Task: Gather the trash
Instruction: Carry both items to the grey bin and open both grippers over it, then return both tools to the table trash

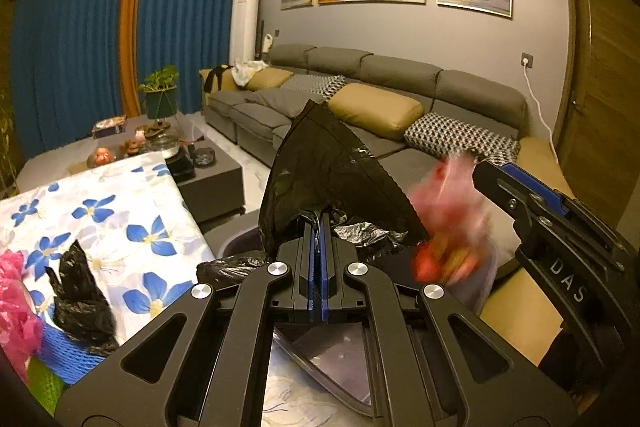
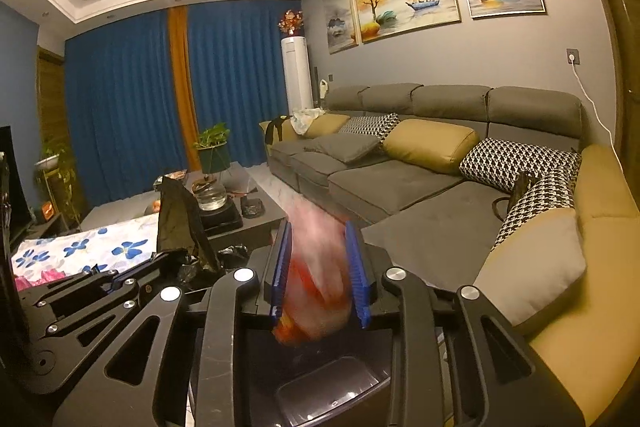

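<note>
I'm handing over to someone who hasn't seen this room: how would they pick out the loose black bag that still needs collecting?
Start at the blue-flowered white tablecloth left of the grey sectional sofa. Near its front edge, beside a pink tissue-like bundle, lies a small crumpled black plastic bag. Unlike the larger black bin bag pinched in the left gripper, it lies loose on the cloth.

So there's a table with a white cloth (image 1: 132, 211) printed in blue flowers, and lying right on it are a crumpled black plastic bag (image 1: 82, 301), something pink and frilly (image 1: 16, 307) at the left edge and a blue mesh bit (image 1: 60, 351) beside it. Behind it a dark coffee table (image 1: 216, 183) carries a glass kettle (image 1: 164, 141), an ashtray (image 1: 204, 157) and a potted plant (image 1: 160, 95)
</note>
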{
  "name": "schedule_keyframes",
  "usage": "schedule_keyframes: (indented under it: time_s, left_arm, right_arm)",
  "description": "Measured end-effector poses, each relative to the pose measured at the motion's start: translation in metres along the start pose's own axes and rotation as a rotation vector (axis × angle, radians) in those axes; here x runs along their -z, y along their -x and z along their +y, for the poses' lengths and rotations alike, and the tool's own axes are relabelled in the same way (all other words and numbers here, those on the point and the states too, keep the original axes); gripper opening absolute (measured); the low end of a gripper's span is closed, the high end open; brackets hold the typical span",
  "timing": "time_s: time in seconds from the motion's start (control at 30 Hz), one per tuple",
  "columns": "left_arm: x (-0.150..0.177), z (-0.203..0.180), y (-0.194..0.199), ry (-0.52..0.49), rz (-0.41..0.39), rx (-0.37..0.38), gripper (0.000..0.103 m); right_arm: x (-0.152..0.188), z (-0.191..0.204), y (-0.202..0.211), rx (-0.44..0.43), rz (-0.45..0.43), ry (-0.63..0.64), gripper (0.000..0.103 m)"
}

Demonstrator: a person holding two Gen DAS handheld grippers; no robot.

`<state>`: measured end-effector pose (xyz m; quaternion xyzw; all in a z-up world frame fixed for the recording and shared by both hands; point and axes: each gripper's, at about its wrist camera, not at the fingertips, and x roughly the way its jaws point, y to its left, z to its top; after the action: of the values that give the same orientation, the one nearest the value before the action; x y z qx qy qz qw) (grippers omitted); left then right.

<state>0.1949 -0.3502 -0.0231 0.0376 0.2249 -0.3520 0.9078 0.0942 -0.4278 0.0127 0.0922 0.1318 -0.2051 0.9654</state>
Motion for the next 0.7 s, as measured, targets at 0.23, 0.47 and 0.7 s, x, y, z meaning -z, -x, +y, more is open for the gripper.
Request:
schedule_keyframes:
  time_s: [0.23,0.47,0.7]
  left_arm:
    - [0.003,0.014,0.005,0.041,-0.02,-0.056,0.078]
    - [0.007,0.025,0.029,0.043,-0.05,-0.166,0.089]
    - [0.024,0.046,0.063,0.069,-0.062,-0.288,0.09]
  right_arm:
    - [-0.002,-0.005,0.004,0.015,-0.011,-0.018,0.048]
    - [-0.002,-0.001,0.016,0.034,-0.037,-0.015,0.069]
    - [0.002,0.009,0.031,0.03,-0.054,0.0,0.079]
